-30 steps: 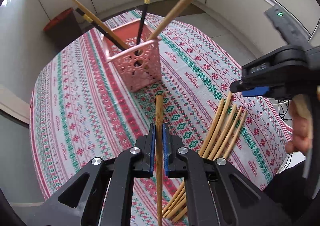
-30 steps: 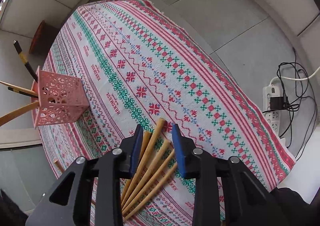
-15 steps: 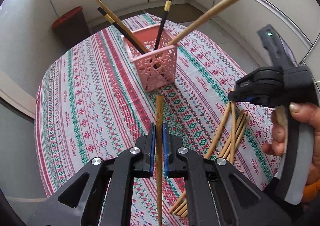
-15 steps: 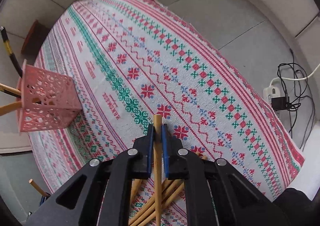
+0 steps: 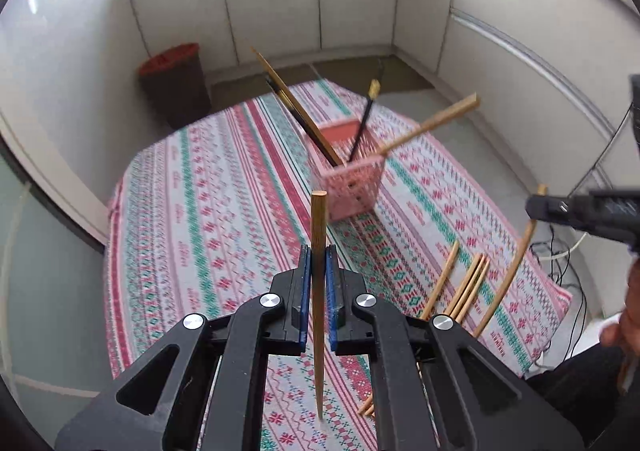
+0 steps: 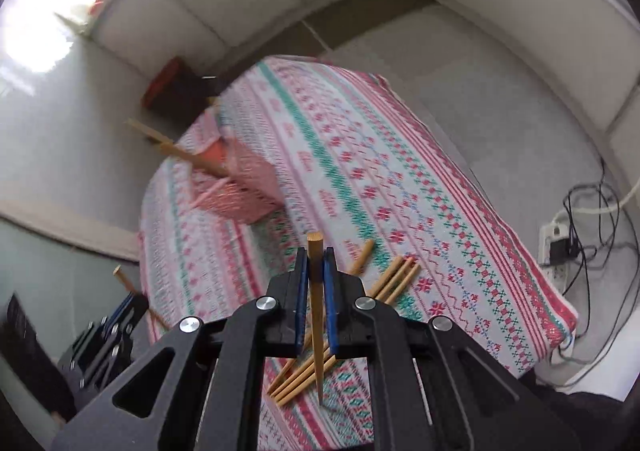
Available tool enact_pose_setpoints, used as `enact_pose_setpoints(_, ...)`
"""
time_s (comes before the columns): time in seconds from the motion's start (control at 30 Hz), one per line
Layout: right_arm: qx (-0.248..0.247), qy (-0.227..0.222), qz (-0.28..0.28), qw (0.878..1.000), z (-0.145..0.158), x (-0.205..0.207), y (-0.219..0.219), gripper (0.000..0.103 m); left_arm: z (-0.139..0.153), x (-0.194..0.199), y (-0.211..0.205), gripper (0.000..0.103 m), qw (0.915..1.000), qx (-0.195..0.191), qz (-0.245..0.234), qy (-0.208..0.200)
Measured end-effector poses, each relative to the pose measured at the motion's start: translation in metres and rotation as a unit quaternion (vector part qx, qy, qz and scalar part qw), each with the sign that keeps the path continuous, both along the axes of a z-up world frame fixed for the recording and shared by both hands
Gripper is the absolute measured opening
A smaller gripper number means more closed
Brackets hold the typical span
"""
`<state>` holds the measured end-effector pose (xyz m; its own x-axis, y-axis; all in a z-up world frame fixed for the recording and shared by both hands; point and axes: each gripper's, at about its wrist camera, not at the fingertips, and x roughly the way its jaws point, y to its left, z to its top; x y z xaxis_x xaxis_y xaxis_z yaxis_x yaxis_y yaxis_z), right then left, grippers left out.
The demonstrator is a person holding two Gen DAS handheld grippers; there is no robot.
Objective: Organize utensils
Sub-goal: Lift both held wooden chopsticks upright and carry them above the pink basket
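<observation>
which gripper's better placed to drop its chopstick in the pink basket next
Probably left. The left gripper faces the pink basket head-on just beyond its chopstick; the right gripper sees it off to one side.

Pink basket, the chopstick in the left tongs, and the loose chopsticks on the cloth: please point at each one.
Pink basket (image 5: 352, 191), left wrist view, front wall.
Chopstick in the left tongs (image 5: 319, 223), left wrist view, upper shaft.
Loose chopsticks (image 6: 394, 277), right wrist view, upper ends of the bundle.

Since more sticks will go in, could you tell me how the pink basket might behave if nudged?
The pink basket looks light, thin perforated plastic, so it would probably slide on the cloth. The chopsticks lean far past its rim, so it may tip.
</observation>
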<state>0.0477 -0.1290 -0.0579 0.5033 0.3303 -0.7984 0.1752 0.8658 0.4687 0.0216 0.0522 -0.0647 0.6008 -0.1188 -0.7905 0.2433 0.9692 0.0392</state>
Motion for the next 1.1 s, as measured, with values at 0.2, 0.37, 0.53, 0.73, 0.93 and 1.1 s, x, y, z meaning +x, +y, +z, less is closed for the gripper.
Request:
enact_pose_setpoints(0.2,0.010,-0.098,0.061,0.993,0.073,-0.026,0.036,0.008,0.040,-0.008,0.023,0.006,0.9983,-0.021,0.026,-0.047)
enact_pose_setpoints(0.37,0.018,-0.167,0.043,0.985,0.122,-0.023,0.039,0.008,0.072,0.000,0.040,0.006,0.9932,-0.045,0.059,-0.090)
enact_pose_setpoints(0.53,0.024,-0.222,-0.002,0.975,0.157,0.003,0.026,0.008,0.099,0.017,0.049,0.006,0.9847,-0.085,0.085,-0.126)
enact_pose_setpoints(0.73,0.034,-0.242,-0.048,0.969,0.160,0.037,0.005,0.008,0.122,0.037,0.038,0.006,0.9752,-0.133,0.089,-0.153)
enact_pose_setpoints(0.93,0.015,-0.238,-0.060,0.969,0.152,0.066,-0.002,0.008,0.127,0.059,0.013,0.006,0.9720,-0.150,0.079,-0.163)
enact_pose_setpoints(1.1,-0.010,-0.241,-0.061,0.968,0.147,0.082,0.000,0.008,0.114,0.084,-0.003,0.007,0.9731,-0.142,0.080,-0.163)
